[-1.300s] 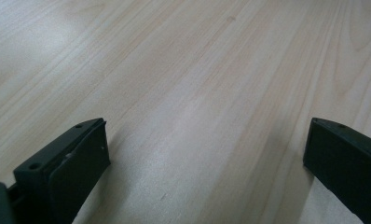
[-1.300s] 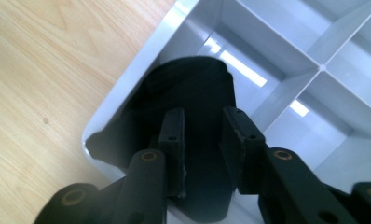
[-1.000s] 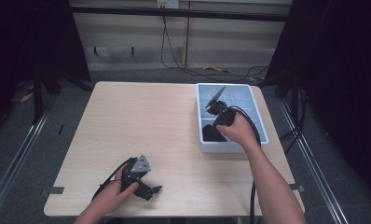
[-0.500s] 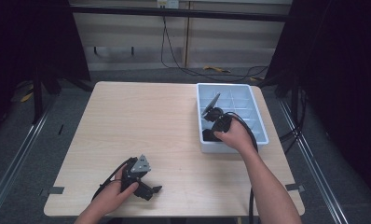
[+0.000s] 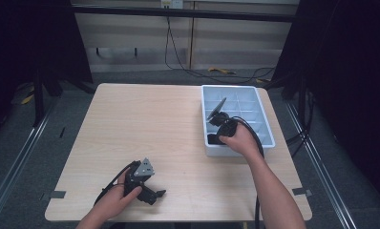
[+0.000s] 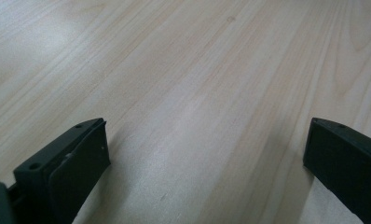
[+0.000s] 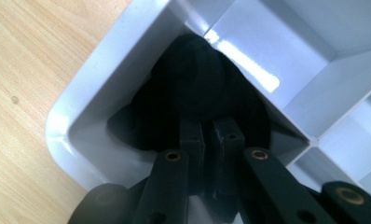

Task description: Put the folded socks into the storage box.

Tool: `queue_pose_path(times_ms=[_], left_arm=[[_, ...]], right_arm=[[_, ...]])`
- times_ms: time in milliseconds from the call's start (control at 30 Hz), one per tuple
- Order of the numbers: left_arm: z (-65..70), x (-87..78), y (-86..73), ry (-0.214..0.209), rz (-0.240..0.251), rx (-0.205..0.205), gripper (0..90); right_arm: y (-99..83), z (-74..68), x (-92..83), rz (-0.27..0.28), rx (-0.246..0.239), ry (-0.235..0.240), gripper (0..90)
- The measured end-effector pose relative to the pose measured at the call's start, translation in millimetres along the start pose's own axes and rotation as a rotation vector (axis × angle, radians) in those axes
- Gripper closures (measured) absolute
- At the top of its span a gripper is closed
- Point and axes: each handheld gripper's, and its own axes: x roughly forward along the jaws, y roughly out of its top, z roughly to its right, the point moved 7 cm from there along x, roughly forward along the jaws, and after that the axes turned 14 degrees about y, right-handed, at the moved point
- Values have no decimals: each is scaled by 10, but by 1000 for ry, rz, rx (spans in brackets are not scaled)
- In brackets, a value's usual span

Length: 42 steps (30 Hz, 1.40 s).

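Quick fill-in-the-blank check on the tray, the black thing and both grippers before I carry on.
1. The black thing lies in a ____ compartment of the tray.
2. The right gripper has its jaws ____.
3. The left gripper has its jaws ____.
4. The left gripper rests on the ____.

Missing words: corner; shut; open; table

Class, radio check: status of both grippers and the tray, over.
Left gripper open, resting on table. Right gripper shut on black cloth in tray's near corner compartment. Nothing in the way.

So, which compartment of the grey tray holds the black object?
The near-left corner compartment of the grey tray, where the right gripper reaches in.
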Motion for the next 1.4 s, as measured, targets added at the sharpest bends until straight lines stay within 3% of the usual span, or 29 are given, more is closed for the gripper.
queue_pose_path(times_ms=[400, 633, 900, 1033, 1333, 1400], left_arm=[[-2, -2, 0, 2, -3, 0, 0], [-1, 1, 2, 3, 2, -3, 0], [0, 0, 1, 1, 0, -2, 0], [0, 1, 1, 2, 1, -2, 0], [0, -1, 1, 2, -1, -3, 0], [0, 0, 2, 2, 1, -4, 0]], right_arm=[[-28, 20, -1, 38, 15, 36, 822], [-43, -31, -135, 52, 21, 74, 708], [-47, -14, -332, 106, 19, 48, 594], [-51, -41, -417, 121, 43, 44, 526], [-114, -66, -471, 135, 27, 16, 363], [-130, -90, -492, 145, 28, 28, 345]])
